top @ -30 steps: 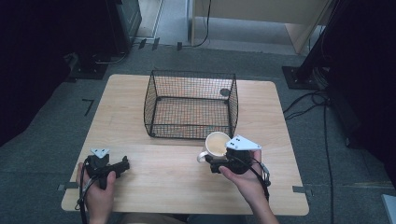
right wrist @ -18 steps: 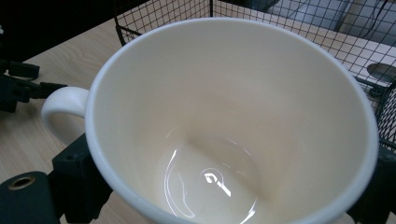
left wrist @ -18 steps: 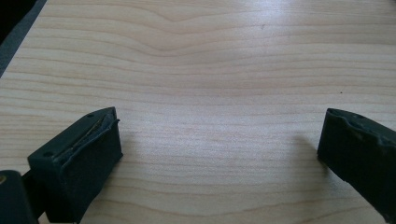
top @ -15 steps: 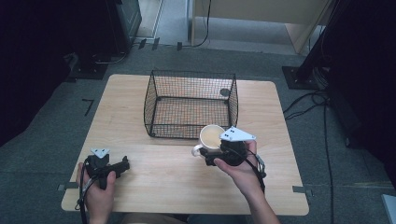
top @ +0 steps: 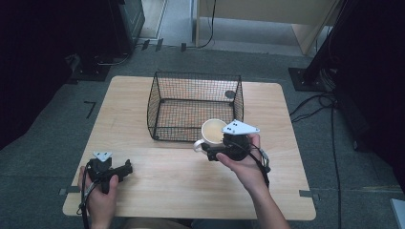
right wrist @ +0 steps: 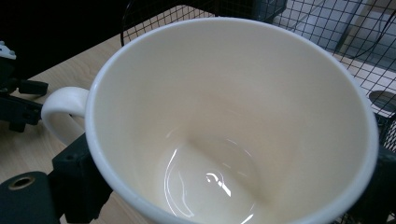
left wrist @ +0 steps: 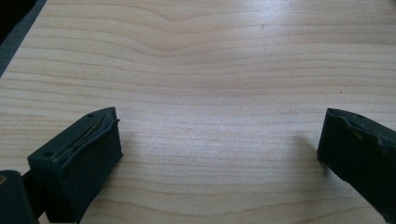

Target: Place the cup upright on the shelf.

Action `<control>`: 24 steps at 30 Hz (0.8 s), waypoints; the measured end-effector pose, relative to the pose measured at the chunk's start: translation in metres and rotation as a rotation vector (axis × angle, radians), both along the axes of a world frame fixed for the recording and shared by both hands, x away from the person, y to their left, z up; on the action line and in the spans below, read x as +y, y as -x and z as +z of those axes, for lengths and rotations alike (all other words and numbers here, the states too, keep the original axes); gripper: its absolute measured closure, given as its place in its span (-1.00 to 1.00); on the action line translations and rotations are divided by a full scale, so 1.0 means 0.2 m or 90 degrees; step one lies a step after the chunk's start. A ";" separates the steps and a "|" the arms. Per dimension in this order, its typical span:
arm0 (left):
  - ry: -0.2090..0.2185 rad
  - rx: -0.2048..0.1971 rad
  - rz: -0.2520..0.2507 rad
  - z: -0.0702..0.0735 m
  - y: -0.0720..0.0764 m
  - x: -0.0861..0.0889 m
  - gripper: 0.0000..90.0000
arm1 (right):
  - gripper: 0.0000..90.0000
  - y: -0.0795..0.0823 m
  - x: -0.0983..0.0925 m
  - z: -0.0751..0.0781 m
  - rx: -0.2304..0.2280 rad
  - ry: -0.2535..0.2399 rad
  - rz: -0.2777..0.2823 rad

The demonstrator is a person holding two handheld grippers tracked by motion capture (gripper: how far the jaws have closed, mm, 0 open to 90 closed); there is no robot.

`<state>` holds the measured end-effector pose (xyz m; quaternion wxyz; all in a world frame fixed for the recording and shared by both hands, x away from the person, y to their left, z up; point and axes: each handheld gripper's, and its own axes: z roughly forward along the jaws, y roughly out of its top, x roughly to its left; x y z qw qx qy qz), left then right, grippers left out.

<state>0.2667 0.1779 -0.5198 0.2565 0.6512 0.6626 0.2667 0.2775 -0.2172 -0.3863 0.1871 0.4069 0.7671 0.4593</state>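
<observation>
Right claw is pinching a cream ceramic mug with a loop handle, jaws pressed against the cup's outer wall on both sides, and it's holding it up just at the near wall of the black wire mesh basket, near its right-hand corner. In the right gripper view the mug is empty and glossy inside, tilted a bit toward the camera, with mesh behind it. Can't tell for sure if the cup's base is clear of the light wooden counter, but it looks lifted.

Left claw is parked at the near left of the counter, jaws spread wide with nothing between them; the left gripper view has bare wood grain between the two pads.

My read: this is the carry step, mug going into the basket. Next move needs the cup raised above the wire rim, taken forward over the basket floor, then lowered and let go. The handle sticks out to the left, so it has to clear the wire.

Count: one mug, one basket, two claws, and one small dark round thing at the basket's far right.
</observation>
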 end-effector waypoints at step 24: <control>0.000 -0.001 0.000 0.00 0.00 0.00 -1.00 | -0.82 -0.18 0.03 0.12 -0.009 0.008 -0.004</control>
